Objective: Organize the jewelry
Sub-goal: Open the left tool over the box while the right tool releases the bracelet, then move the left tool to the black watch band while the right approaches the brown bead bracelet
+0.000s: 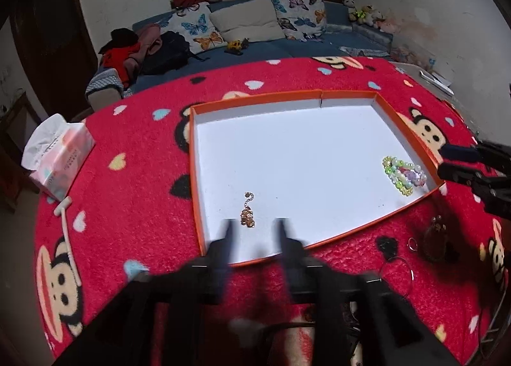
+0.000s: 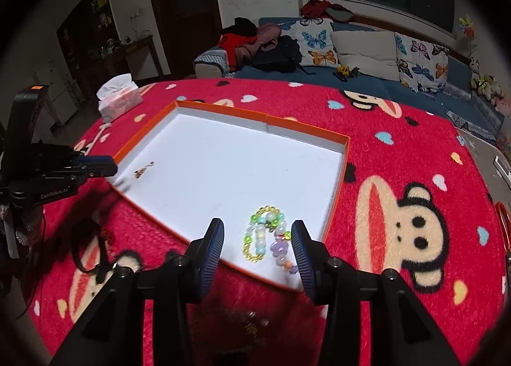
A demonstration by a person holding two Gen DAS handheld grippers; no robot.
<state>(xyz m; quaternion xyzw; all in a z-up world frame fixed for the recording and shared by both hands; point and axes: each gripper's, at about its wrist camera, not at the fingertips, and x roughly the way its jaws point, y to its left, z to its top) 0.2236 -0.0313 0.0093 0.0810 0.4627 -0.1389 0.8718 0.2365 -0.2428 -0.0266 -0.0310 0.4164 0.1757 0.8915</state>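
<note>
Resting inside the orange tray [image 2: 335, 181], the beaded bracelet [image 2: 268, 236] is lying between the spread right tongs [image 2: 257, 238], unpinched. The left tongs [image 1: 254, 227] are standing spread beside the gold chain [image 1: 247, 214]. Both pieces are looking light, limp and slippery; pinching across a strand is advisable.

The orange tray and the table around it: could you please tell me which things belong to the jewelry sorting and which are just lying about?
Part of the job:
- orange tray
- gold pendant lying in it
- beaded bracelet lying in it
- rings and dark jewelry on the cloth beside the tray

Just lying about:
- tissue box
- white stick
- sofa cushions
- toy truck
</note>
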